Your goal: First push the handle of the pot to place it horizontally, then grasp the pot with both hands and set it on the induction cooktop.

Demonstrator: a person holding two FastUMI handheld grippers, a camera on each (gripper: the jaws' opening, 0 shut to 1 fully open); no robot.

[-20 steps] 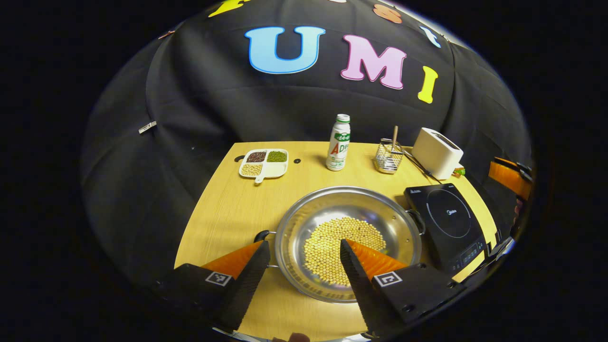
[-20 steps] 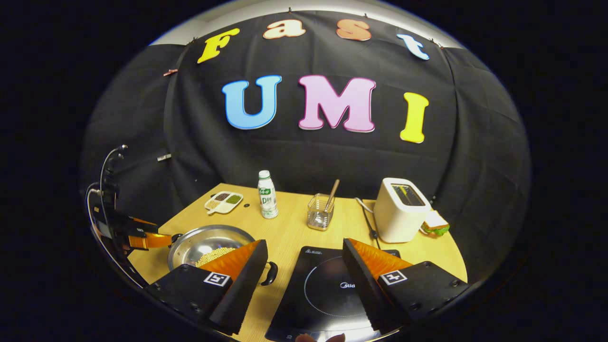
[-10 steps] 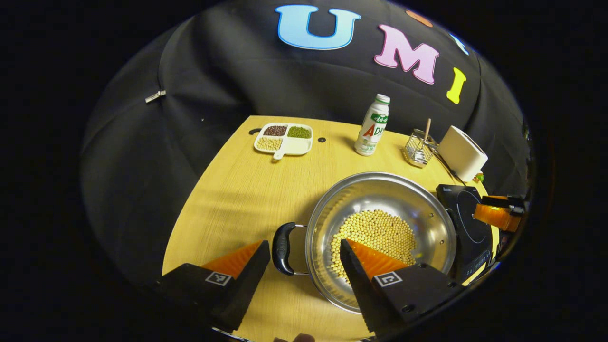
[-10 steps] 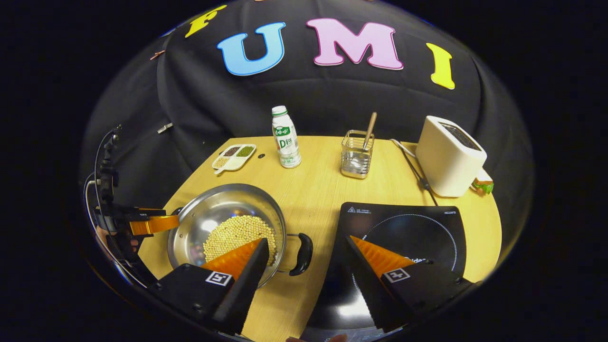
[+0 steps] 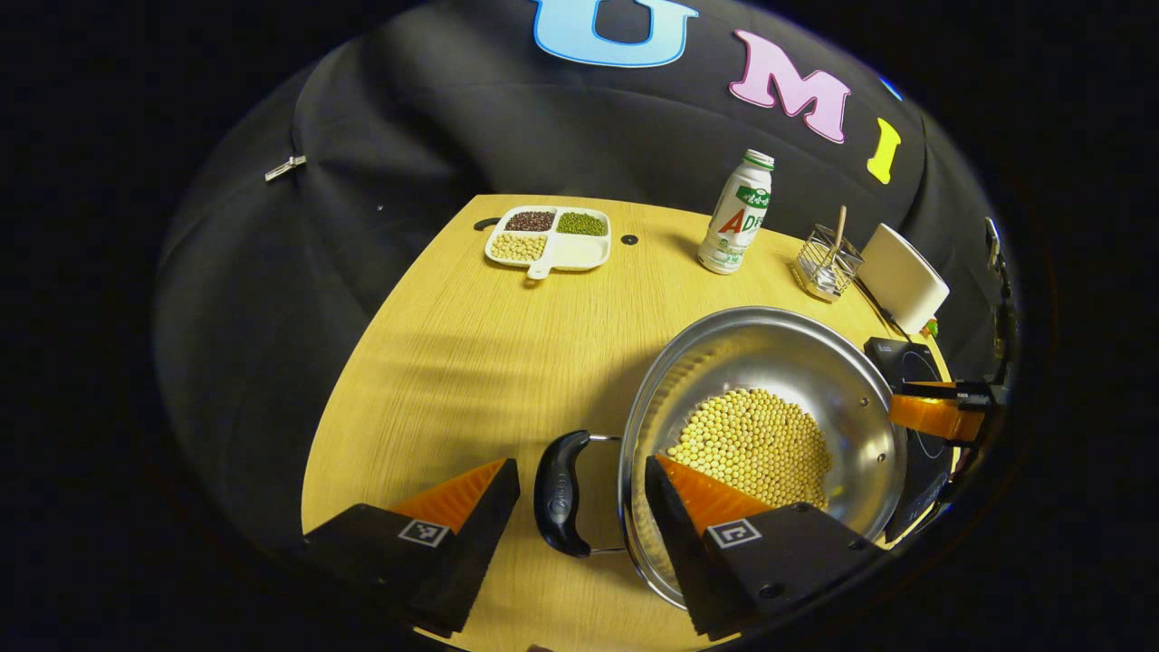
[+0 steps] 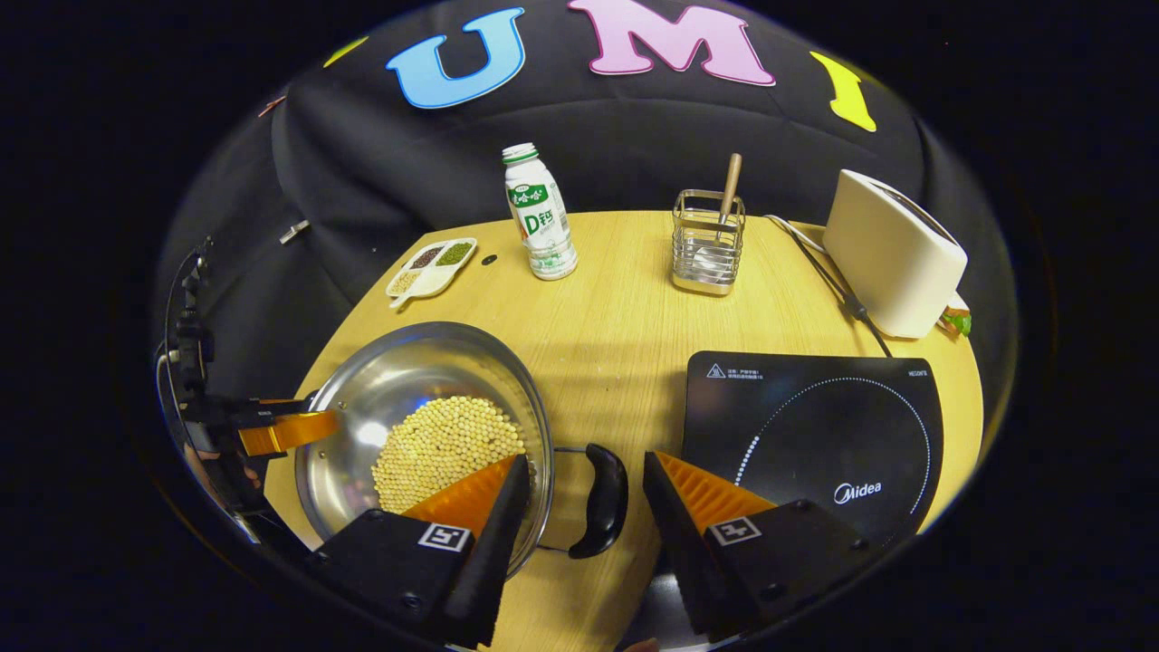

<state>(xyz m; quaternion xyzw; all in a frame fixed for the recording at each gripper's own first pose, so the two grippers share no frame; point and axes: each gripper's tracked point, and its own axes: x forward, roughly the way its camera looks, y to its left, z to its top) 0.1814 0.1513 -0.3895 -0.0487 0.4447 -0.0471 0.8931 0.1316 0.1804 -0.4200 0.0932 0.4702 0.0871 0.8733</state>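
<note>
While the wooden bench is carrying everything, the steel pot, part-filled with pale beans, is sitting on its left side, just beside the black induction cooktop but not on it. Both black side handles are lying level, so the handle-pushing step is being judged as done and the two-handed grasp as the step in hand.

For that step to be done well, each handle should be taken squarely at its middle, with the fingers closing across the grip rather than on the thin wire loops, and both sides should be raised together so that the beans are not being tipped out.

In the left gripper view, the left hand-held gripper is being held wide open, with the pot's left handle lying between its fingers; no contact can be made out. Its right finger is reaching over the pot's rim.

In the right gripper view, the right hand-held gripper is likewise being held wide open and unclenched, with the right handle lying in the gap; its left finger is overlapping the pot's rim. Nothing is being gripped by either one yet.
</note>
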